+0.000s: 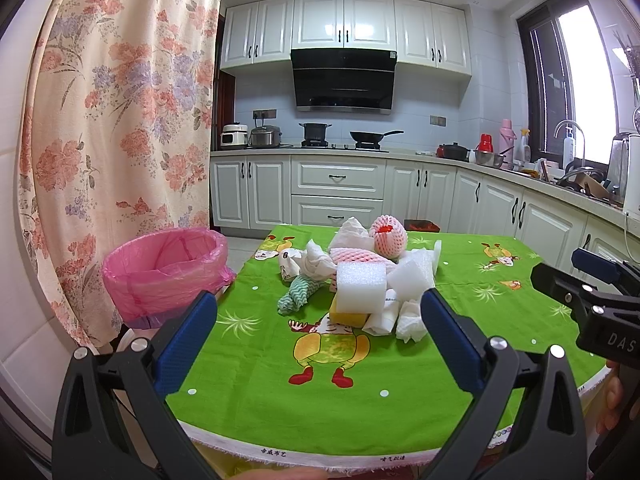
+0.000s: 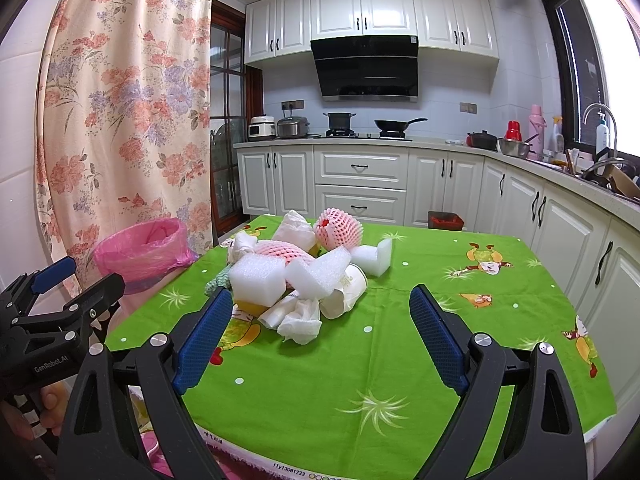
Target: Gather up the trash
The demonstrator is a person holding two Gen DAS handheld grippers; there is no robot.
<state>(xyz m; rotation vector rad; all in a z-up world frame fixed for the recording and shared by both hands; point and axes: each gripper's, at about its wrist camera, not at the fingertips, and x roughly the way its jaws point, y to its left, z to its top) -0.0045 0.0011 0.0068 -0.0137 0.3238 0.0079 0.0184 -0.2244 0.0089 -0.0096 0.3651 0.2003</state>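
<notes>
Right now both grippers, left gripper (image 1: 318,332) and right gripper (image 2: 320,334), hover spread wide and empty above the green tablecloth (image 2: 380,360), trash pile (image 1: 352,276) just ahead, pink-lined bin (image 1: 164,272) beside the table's left edge.

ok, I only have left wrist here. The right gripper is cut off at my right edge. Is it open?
Observer: Yes. In the right wrist view the right gripper is open and holds nothing.
Operator: What is the white thing below the foam block?
Observer: A paper cup lying on its side, partly under a foam sheet.
Operator: And that brown strip right of the curtain?
Observer: A wood-framed door with glass panes.
</notes>
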